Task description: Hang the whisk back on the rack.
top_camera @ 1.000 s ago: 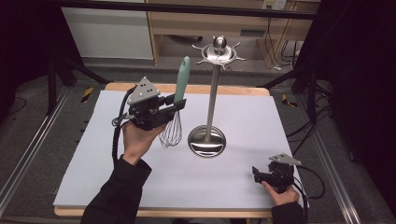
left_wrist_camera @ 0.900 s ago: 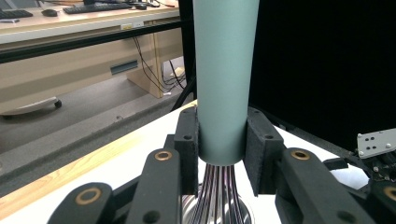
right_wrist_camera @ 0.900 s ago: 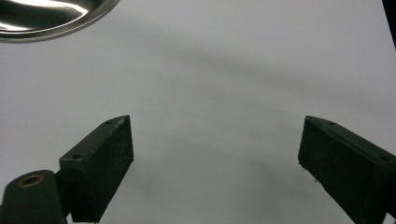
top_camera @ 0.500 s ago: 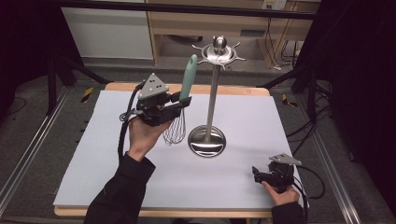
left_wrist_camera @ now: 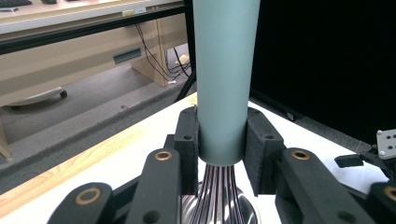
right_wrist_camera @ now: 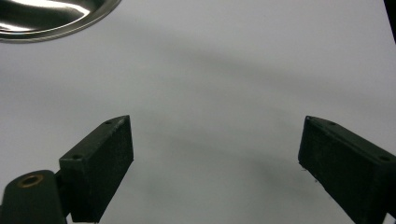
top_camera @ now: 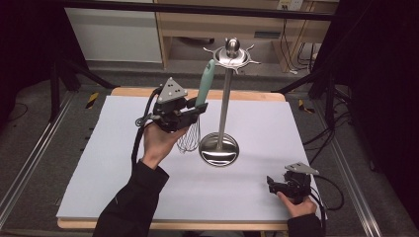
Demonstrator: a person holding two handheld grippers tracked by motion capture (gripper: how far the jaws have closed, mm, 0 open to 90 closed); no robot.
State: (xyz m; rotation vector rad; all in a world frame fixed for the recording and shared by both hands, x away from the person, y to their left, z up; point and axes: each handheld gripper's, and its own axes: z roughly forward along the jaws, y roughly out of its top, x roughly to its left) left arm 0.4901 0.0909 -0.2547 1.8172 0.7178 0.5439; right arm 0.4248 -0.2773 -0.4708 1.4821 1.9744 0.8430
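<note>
A whisk with a teal handle and wire loops is held above the white mat, handle tilted up toward the top of the steel utensil stand. My left gripper is shut on the whisk's handle just above the wires, with a pad on each side. The handle's tip is close to the stand's hooked crown. My right gripper rests low at the mat's front right, open with nothing between its fingers.
The stand's round steel base sits mid-mat, its rim in the right gripper view. The white mat covers a wooden table. Shelving and cables lie beyond the far edge; dark curtains flank both sides.
My left hand has carried the whisk up and to the right, closer to the stand's pole and crown. The right gripper has stayed put.
</note>
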